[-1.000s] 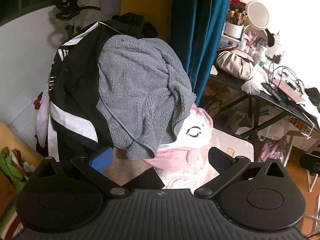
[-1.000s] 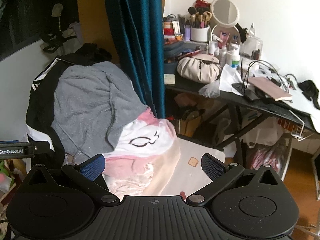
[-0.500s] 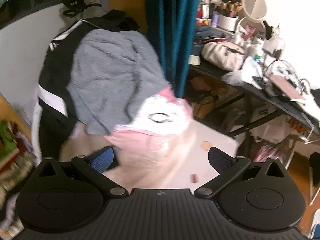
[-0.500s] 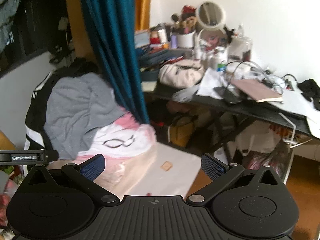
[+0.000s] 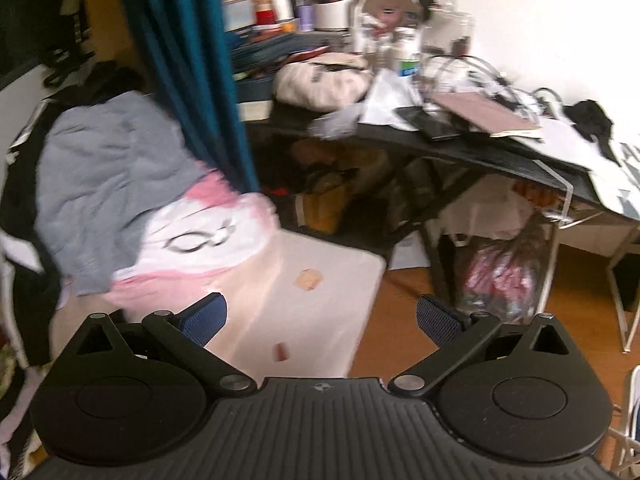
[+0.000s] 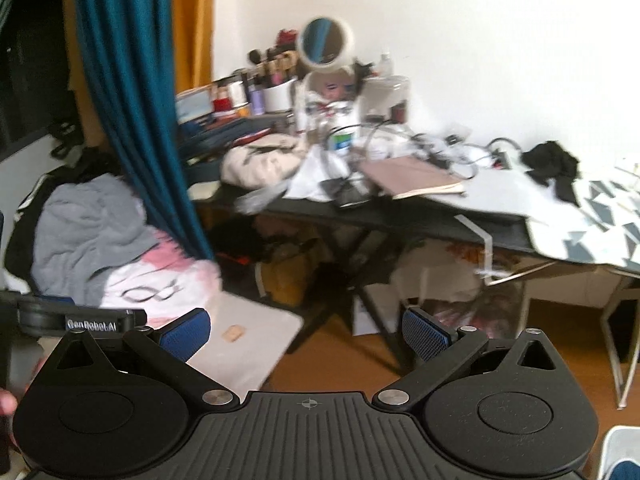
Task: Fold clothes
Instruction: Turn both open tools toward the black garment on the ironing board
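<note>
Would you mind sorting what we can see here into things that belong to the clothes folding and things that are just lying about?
For the job: grey garment; pink and white garment; black and white jacket; left gripper and right gripper, both open.

Lying about: cluttered desk; round mirror; teal curtain; beige bag.

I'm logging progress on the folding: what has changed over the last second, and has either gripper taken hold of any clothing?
Both views have swung to the right, away from the clothes. The gray towel and pink garment slid leftward in the left wrist view, and the cluttered desk now fills more of both. Nothing was grasped: the left gripper and right gripper stayed open and empty. The pile itself looks unchanged.
</note>
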`<control>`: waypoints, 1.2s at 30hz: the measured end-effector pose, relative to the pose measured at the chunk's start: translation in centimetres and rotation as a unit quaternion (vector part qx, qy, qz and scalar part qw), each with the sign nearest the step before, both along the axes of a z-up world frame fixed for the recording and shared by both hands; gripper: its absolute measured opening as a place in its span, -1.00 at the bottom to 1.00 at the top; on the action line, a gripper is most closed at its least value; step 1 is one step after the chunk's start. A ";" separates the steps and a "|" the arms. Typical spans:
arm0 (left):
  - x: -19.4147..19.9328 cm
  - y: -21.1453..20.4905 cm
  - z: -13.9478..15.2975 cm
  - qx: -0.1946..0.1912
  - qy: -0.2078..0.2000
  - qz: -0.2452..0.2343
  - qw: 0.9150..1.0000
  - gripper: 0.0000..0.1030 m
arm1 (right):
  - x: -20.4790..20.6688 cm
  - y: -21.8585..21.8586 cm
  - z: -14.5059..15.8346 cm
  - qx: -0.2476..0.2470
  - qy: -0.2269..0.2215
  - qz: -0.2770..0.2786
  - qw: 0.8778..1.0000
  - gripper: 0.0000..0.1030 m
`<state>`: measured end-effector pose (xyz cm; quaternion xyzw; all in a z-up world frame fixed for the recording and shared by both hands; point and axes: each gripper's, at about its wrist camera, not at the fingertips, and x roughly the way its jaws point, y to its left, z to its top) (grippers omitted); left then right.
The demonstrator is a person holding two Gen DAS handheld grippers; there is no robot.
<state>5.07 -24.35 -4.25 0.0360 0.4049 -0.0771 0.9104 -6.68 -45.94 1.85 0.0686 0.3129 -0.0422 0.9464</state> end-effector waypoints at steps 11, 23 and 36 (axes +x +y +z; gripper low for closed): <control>6.5 -14.8 -3.0 -0.022 0.018 -0.100 0.995 1.00 | 2.6 -13.1 -2.7 0.043 0.003 -0.130 0.991 0.99; 21.3 -33.4 -0.7 -0.078 -0.028 -0.204 0.975 1.00 | 18.2 -29.6 -2.4 0.031 0.003 -0.215 0.976 0.99; 27.4 -47.9 1.3 -0.157 -0.028 -0.273 0.949 1.00 | 24.2 -43.8 -0.2 0.033 -0.004 -0.306 0.952 0.99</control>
